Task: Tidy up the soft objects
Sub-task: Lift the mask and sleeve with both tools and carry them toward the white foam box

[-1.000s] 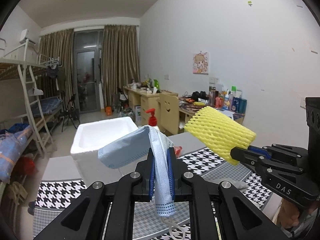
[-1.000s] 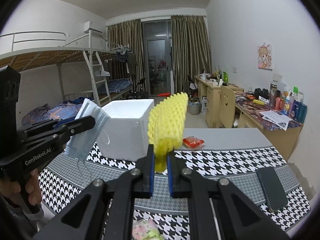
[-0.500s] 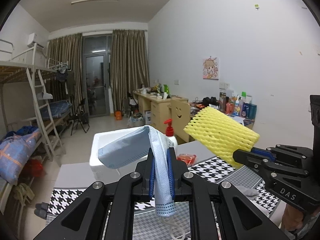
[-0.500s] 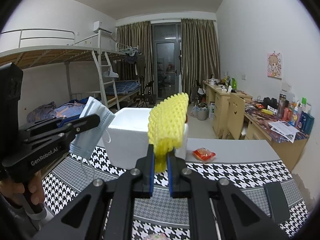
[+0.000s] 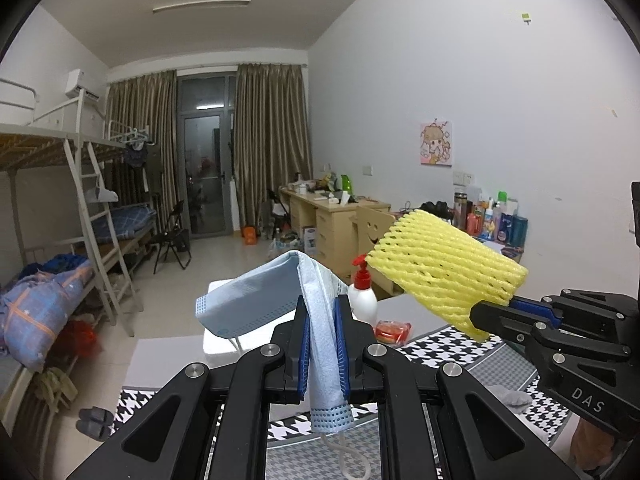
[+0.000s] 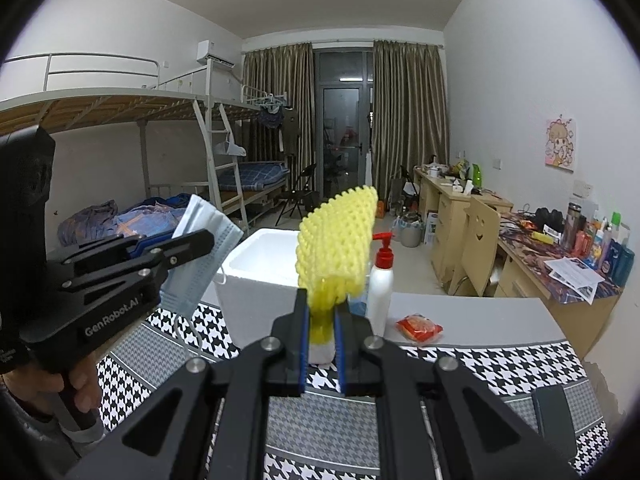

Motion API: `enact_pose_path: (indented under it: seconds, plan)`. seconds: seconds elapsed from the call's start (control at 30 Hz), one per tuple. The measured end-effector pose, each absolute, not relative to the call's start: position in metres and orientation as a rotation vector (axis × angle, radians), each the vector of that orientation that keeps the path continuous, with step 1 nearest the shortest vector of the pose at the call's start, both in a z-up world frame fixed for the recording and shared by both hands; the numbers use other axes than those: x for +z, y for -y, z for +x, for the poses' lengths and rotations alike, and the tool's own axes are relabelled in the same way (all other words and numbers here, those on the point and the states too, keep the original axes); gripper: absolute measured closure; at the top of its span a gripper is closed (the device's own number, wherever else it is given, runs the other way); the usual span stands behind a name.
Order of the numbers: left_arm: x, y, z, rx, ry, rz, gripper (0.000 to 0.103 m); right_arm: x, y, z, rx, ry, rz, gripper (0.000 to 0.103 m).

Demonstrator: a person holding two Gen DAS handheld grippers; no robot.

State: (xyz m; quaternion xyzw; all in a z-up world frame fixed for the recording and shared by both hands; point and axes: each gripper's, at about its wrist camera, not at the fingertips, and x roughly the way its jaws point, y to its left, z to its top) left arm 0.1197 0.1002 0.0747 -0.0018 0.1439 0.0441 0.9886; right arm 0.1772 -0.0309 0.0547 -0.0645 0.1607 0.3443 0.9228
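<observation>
Both soft things are picked up and in the air, so the gathering half looks done and the putting-away half has not begun. The left gripper (image 5: pixel 322 344) is clamped on a blue face mask (image 5: pixel 256 300), which folds over the jaw tips with one end and an ear loop hanging below. The right gripper (image 6: pixel 321 344) is clamped on the lower end of a yellow foam net (image 6: pixel 336 244), which stands up above its jaws.

Ahead of both, near the far edge of the table (image 6: pixel 480 322), sits a white foam box (image 6: pixel 256 280) with its top open (the likely place for them, though that is my guess). Neither thing is over the box yet; both hang on the near side of it. Beside the box stand a pump bottle (image 6: pixel 380 284) and a small red packet (image 6: pixel 418 327). What remains, as I judge it: carry both to the box and let go
</observation>
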Motion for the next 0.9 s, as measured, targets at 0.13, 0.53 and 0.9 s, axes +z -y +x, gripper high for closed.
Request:
enact_pose_path:
  seconds: [0.13, 0.53, 0.9]
  plan:
    - [0.079, -0.101, 0.122, 0.094, -0.286, 0.001, 0.090, 0.056, 0.029, 0.183, 0.694, -0.332, -0.141, 0.089]
    - [0.084, -0.109, 0.139, 0.132, -0.292, -0.005, 0.090, 0.064, 0.012, 0.191, 0.700, -0.322, -0.171, 0.089]
    - [0.088, -0.125, 0.164, 0.153, -0.319, -0.024, 0.090, 0.066, -0.001, 0.204, 0.699, -0.338, -0.181, 0.089]
